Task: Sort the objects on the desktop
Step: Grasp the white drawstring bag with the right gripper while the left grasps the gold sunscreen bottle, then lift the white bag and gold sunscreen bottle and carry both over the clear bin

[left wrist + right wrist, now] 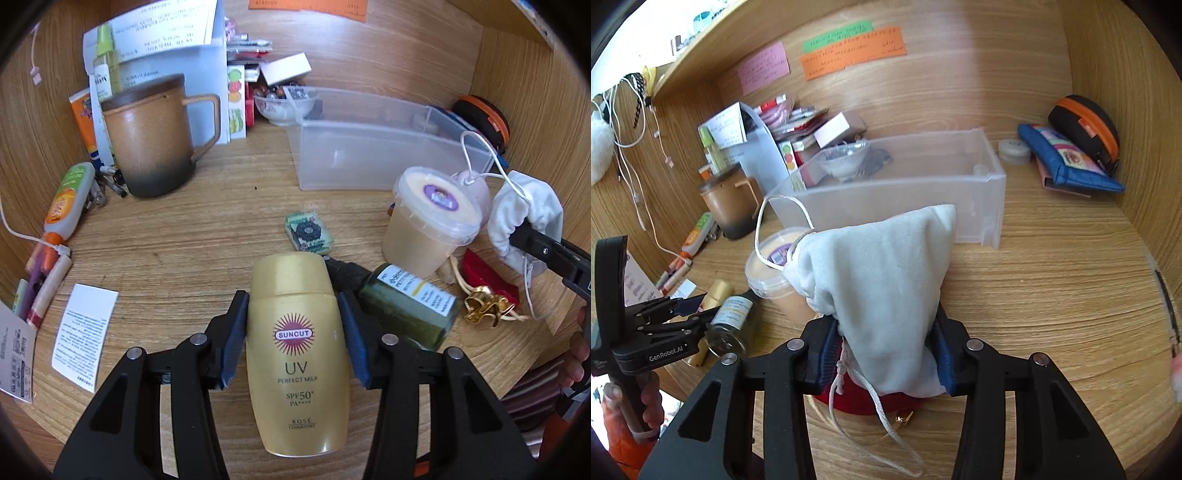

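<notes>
Wooden bench [184,236] is pretty cluttered; the clear plastic bin [369,147] sits at about 1 o'clock in the left wrist view, open and see-through; brown mug [155,140] is over at 11 o'clock; the white drawstring pouch [882,295] is pinched in the right claw [886,350], pads squeezing its lower end, just in front of the bin; gold sunscreen bottle [295,350] is clamped in the left claw [291,339], dead center, cap pointing toward 12.

Glossy gold plastic bottle [297,354], soft white cloth pouch [882,295], wood-grain desk [177,240].
</notes>
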Available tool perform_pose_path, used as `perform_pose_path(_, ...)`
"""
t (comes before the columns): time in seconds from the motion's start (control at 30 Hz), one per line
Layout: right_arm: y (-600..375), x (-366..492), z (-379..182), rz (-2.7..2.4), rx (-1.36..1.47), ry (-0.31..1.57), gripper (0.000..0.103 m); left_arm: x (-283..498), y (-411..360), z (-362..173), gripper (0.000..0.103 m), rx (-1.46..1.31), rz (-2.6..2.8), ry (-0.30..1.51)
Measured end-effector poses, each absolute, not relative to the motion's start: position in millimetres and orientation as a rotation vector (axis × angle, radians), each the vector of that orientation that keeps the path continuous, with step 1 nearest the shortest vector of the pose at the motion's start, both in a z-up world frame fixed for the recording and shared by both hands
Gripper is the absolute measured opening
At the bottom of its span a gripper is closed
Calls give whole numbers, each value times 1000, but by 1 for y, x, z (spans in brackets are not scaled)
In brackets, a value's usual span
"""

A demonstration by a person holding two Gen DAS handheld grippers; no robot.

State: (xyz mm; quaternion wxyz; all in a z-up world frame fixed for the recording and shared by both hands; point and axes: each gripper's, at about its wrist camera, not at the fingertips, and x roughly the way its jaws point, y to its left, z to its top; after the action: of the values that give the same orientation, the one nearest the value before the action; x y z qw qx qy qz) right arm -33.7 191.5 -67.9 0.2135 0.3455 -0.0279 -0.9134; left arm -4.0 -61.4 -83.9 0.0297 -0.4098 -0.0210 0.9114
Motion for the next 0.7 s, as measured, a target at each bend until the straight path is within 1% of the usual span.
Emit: perform_pose_path(0.7,194,-14,-37,-2541,861,-102,40,25,-61,-40,47,-1049,2853,-119)
